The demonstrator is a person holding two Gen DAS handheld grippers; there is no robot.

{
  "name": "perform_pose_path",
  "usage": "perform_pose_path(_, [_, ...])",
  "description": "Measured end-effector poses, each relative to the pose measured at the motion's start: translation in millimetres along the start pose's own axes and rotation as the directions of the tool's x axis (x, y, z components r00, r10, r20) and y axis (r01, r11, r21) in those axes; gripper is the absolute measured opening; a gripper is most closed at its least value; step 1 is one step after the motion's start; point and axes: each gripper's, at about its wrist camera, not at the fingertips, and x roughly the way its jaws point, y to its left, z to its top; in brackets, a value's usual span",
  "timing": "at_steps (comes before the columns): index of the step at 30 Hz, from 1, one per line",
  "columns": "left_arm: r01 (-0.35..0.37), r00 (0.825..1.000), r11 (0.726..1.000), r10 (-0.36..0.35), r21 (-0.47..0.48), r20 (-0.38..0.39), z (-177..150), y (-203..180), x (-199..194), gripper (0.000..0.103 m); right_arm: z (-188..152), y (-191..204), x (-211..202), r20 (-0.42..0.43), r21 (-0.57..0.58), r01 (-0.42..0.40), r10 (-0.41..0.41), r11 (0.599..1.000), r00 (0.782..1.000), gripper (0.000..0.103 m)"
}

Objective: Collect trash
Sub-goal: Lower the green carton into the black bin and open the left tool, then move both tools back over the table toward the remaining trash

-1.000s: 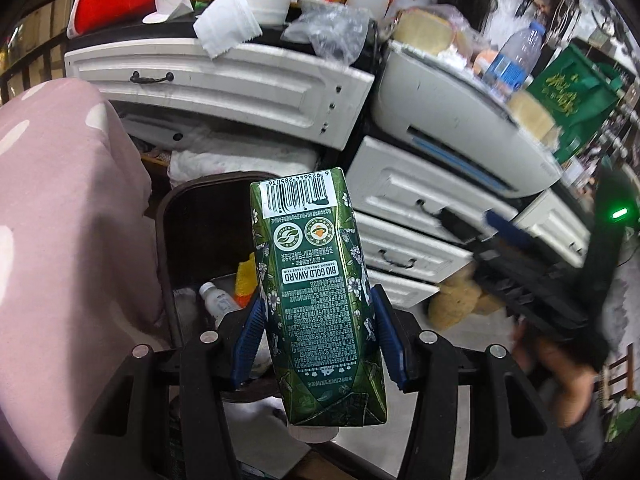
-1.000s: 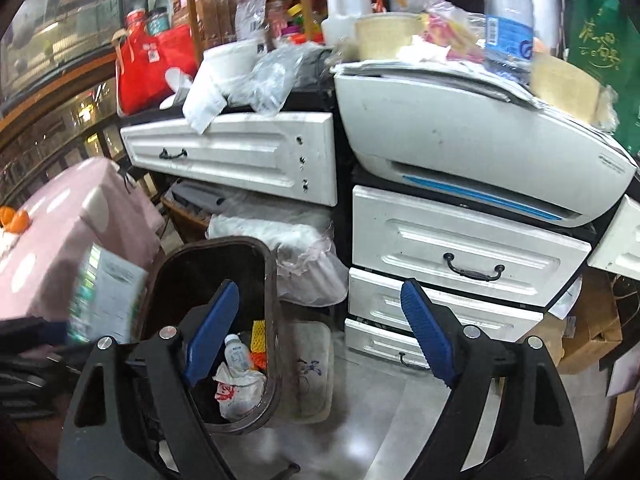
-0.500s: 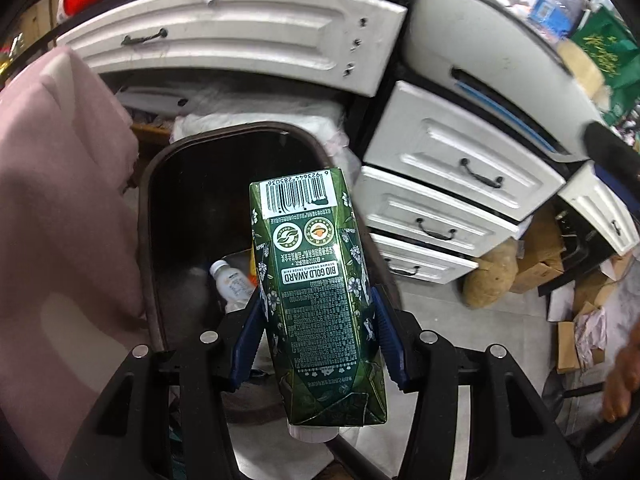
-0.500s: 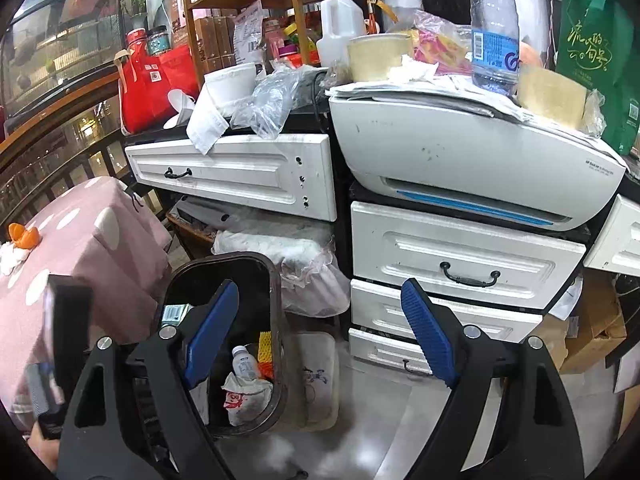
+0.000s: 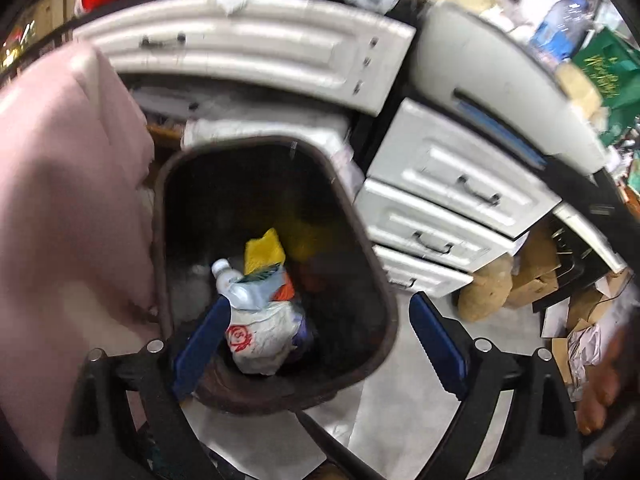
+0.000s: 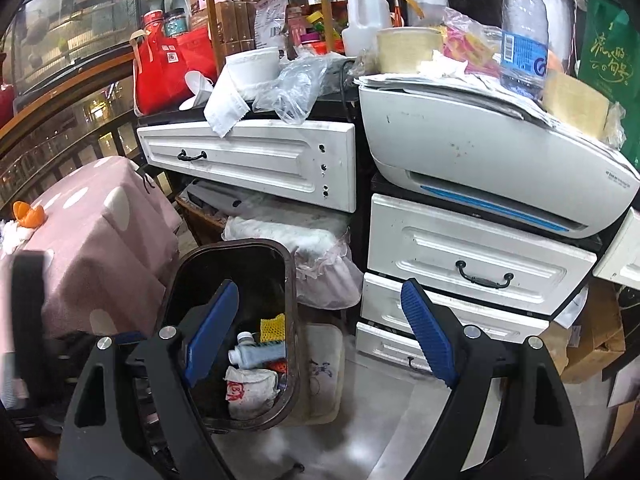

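A: Where does the bin [image 6: 292, 288] stand?

B: On the floor [image 6: 380, 420], in front of a bagged bundle [image 6: 320, 248]. The cloth-covered table [image 6: 100, 240] is on its left and the stack of 3 drawers [image 6: 472, 268] on its right.

A: What is in it?

B: A small bottle [image 5: 226, 276] lies on top of a crumpled bag [image 5: 260, 336], with a netted piece [image 5: 264, 250] behind them.

A: And higher up?

B: A printer [image 6: 480, 160] sits on the drawers with a water bottle [image 6: 524, 36] on top of it. Left of the printer, a long drawer front [image 6: 256, 160] runs behind the bin, with a plastic bag [image 6: 296, 88] and a cup [image 6: 256, 68] above it.
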Motion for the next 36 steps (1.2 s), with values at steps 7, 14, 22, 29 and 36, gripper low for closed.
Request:
perform_pose_path(7, [0.052,0.987,0.998,-0.055,0.028,0.15,-1.7,-8.7,-72.7,0.095,10.4,4.6,-7.1,0.02,-0.018,-0.001,0.001,1.0,1.0,0.083])
perform_pose_path(14, [0.035,0.97,0.999,-0.041,0.03,0.24,-2.2,5.3,-132.9,0.097,22.1,41.3,-15.3,0.023,-0.084,-0.098,0.1,0.992,0.995,0.086])
perform_pose_path(22, [-0.064,0.964,0.996,0.076,-0.056,0.257,-10.3,65.6,-174.8,0.097,34.8,113.8,-16.0,-0.015,-0.18,-0.291,0.293,0.94,0.956,0.086])
perform_pose_path(29, [-0.156,0.946,0.971,0.2,-0.181,0.254,-26.7,135.4,-208.5,0.097,38.0,181.1,-13.6,-0.085,-0.223,-0.454,0.447,0.862,0.89,0.086])
perform_pose_path(36, [-0.294,0.903,0.91,0.364,-0.292,0.227,-51.8,220.1,-245.0,0.097,40.0,257.3,-12.7,-0.176,-0.279,-0.598,0.572,0.751,0.801,0.086])
